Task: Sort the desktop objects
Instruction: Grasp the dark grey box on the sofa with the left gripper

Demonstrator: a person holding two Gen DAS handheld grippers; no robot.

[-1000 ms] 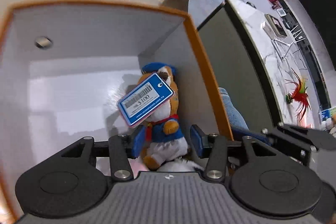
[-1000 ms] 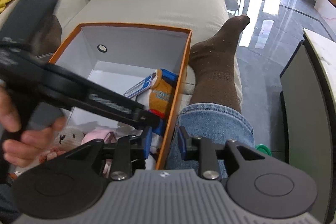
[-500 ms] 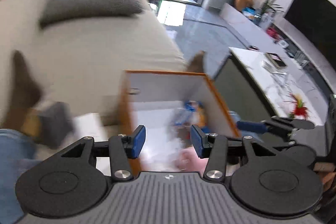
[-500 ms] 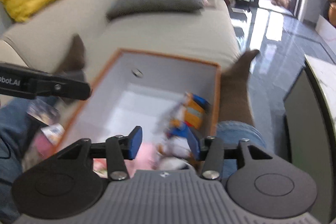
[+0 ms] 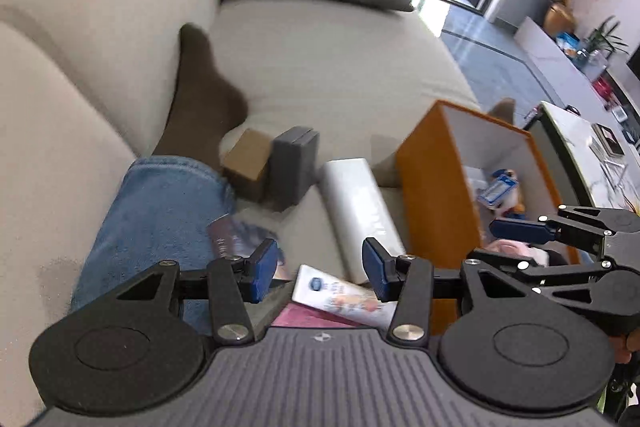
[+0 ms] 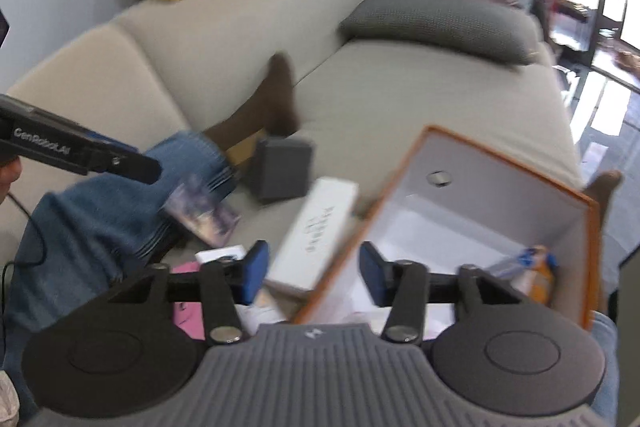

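so, both tools empty. left gripper (image 5: 320, 269) stands with its jaws wide apart, nothing between them; right gripper (image 6: 309, 273) likewise wide, nothing held.

risks, as judgement:
- loose items lie crowded just ahead of the left gripper: a white tube (image 5: 344, 297) directly under and past the fingertips, a long white box (image 5: 360, 211) ahead and slightly right, a glossy card (image 5: 240, 239) ahead-left against the jeans leg (image 5: 160, 211). a closing on the tube could catch the pink sheet (image 5: 308, 319) beneath it, or pinch two things at once.
- the couch seat (image 5: 340, 67) is soft, so pressing down may sink or tip an item away.
- the orange box (image 5: 436, 195) sits right of the left gripper, and its near wall runs up between the right gripper's fingers in the right wrist view; a swing could knock it. it holds a plush toy (image 5: 504, 187).
- both views are blurred, so fine contact is hard to judge.

pose: left gripper is level, angled down over the clutter. right gripper hovers beside it, over the box's near corner. grey box (image 5: 292, 167) and brown box (image 5: 246, 163) stand farther ahead, touching.
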